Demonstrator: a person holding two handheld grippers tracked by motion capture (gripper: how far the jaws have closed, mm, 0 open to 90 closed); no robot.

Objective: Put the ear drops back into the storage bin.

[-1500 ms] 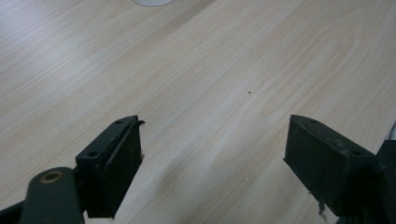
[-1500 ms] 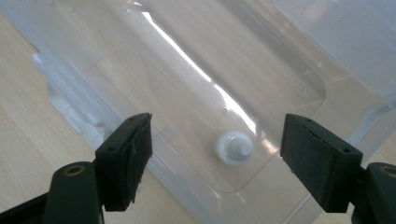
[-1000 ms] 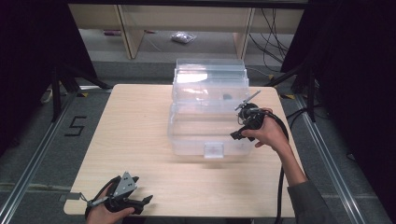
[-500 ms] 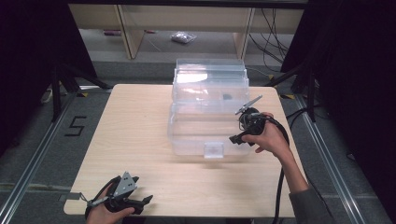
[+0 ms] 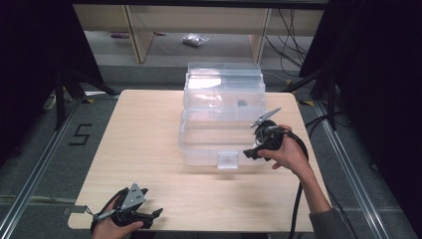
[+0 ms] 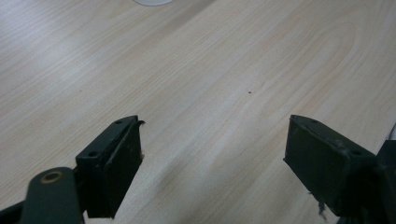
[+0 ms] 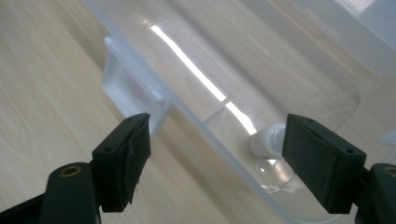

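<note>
A clear plastic storage box (image 5: 214, 139) with its lid tipped up at the back stands on the far half of the wooden table (image 5: 139, 139). A front latch tab (image 5: 227, 160) sits on its near wall. My right gripper (image 5: 250, 153) is open at the box's near right corner, held by a hand. In the right gripper view the jaws straddle the box's rim (image 7: 205, 121), with the latch tab (image 7: 126, 86) to their left and a small white cap-like piece (image 7: 266, 140) inside the box. My left gripper (image 5: 149, 215) rests open at the table's near left edge, over bare wood (image 6: 210, 93).
Beyond the table are a wooden shelf frame (image 5: 134, 30) and a crumpled bag (image 5: 195, 40) on the floor. Black stands and cables (image 5: 328, 84) flank the table's right side. A floor marking "5" (image 5: 79, 134) lies to the left. The near half of the tabletop is bare wood.
My right gripper has slid slightly toward the near edge along the box's right front corner. The left gripper has stayed put.
</note>
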